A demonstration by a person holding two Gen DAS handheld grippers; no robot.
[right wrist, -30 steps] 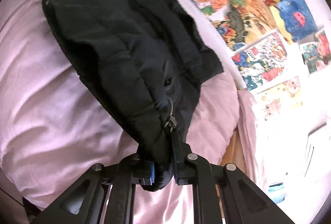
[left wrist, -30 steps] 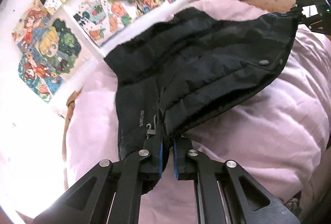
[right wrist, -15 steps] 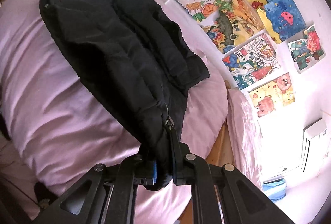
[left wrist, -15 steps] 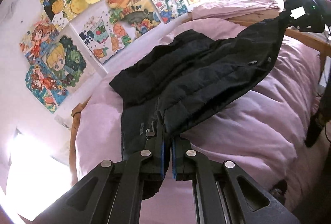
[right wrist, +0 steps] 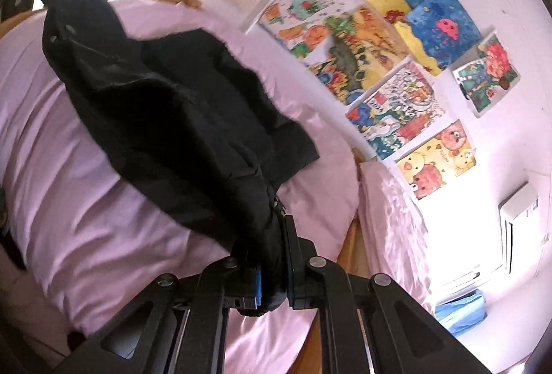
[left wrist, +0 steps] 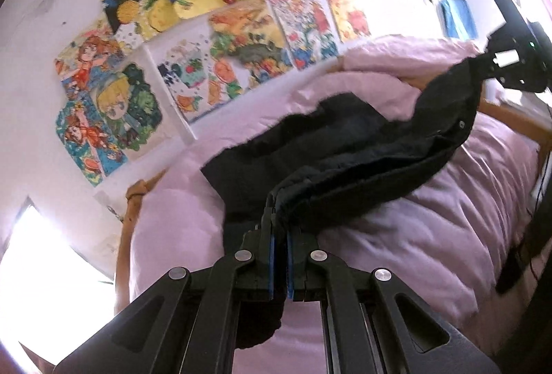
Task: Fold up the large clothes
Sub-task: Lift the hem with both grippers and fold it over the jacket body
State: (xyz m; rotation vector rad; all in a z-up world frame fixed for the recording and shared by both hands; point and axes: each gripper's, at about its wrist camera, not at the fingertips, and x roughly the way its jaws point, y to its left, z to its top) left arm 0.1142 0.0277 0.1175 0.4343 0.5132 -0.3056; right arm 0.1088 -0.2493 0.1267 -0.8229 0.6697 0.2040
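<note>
Over pink bedding (left wrist: 431, 229), I keep both grippers (left wrist: 279, 236) (right wrist: 274, 246) pinching the black jacket (left wrist: 345, 160), edge taut and level.

Bed (left wrist: 431, 236) under a pale pink duvet (right wrist: 86, 201), black padded jacket's (right wrist: 179, 118) far part resting on it

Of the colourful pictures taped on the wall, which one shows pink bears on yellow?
The small yellow picture with pink bears, lowest of the wall pictures in the right wrist view, nearest the white air conditioner; the others show different, busier scenes.
</note>
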